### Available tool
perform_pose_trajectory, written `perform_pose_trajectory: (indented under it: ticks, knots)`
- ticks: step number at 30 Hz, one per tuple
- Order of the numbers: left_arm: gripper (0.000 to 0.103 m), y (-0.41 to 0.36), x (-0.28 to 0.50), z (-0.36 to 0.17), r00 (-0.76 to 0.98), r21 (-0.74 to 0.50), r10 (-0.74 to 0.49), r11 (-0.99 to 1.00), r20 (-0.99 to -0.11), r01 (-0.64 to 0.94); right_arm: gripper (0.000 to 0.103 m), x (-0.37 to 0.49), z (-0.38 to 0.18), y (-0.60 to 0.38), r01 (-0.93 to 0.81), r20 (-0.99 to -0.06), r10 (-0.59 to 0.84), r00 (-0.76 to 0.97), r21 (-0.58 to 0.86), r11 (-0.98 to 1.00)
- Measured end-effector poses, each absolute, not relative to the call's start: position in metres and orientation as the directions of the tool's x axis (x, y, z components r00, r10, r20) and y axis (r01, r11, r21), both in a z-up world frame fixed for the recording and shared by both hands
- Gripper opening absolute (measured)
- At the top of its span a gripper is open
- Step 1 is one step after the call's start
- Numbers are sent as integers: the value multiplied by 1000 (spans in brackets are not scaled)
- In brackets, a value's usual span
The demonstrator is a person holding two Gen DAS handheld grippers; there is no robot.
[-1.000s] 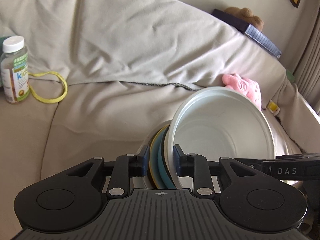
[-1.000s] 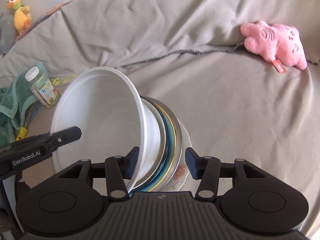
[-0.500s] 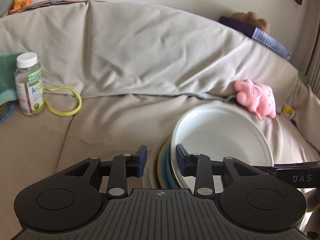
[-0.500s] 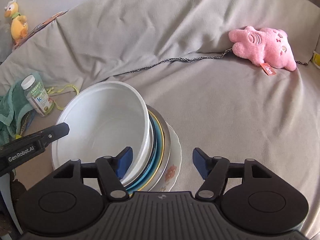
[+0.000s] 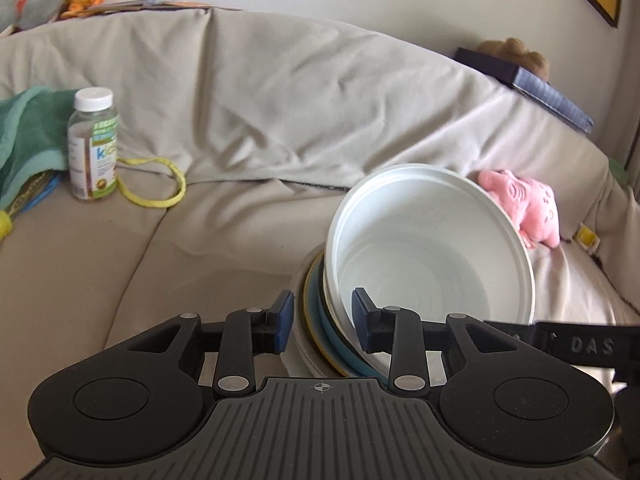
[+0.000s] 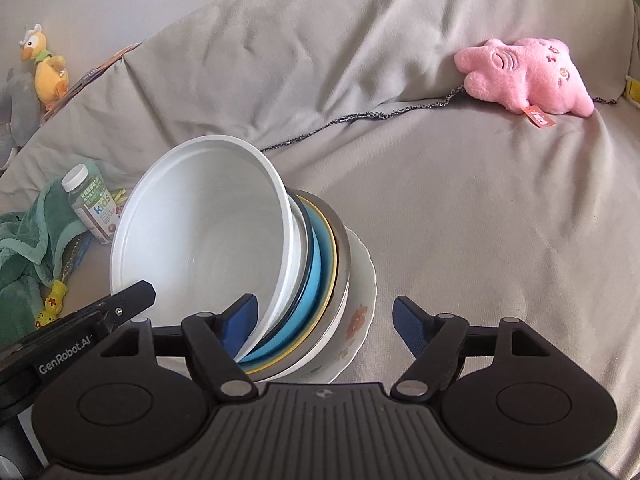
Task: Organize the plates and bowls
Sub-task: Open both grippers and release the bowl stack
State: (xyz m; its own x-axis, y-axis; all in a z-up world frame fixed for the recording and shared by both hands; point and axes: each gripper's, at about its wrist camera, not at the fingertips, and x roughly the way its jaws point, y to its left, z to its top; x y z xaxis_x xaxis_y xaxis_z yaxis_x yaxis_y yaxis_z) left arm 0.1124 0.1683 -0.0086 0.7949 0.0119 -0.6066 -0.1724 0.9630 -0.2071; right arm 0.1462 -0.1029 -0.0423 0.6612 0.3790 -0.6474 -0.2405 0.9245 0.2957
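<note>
1. Sitting far left on the beige sofa cover [image 5: 248,128]: a rumpled green towel [image 5: 28,136], then a clear white-capped vitamin bottle [image 5: 94,144] beside a loop of yellow cord [image 5: 160,188].
2. Resting mid-seat, leaning on its edge: a nested stack of dishes, with a large white plastic bowl [image 5: 424,256] on the inside, then a blue yellow-rimmed plate [image 6: 320,280], a steel bowl [image 6: 342,276] and a floral white plate [image 6: 360,312] on the outside.
3. Straddling the stack's near rims, left gripper [image 5: 322,322], jaws apart and just been widening, pads looking clear of the rims.
4. Opening wider still, right gripper [image 6: 322,318], one finger inside the white bowl, the other well clear of the floral plate.
5. Judging the handling: mixed load, probably heavy and slippery, ceramic fragile, soft cushion tippy; gripping all rims together looks safest.
6. Lying far right, a pink plush toy [image 6: 524,76].
</note>
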Motion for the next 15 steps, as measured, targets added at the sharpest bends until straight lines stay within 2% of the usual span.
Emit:
perform_pose_trajectory:
  ticks: [6,15]
  knots:
    - [34,164,93,-11,841,-263,-6,951,-540,-162,75,131,-35,-102,-306,-586,386,712,236,922]
    - [34,144,53,-5,919,-238,-19,968,-394,-82,75,122,-41,-121,-271,-505,379,775,275,922]
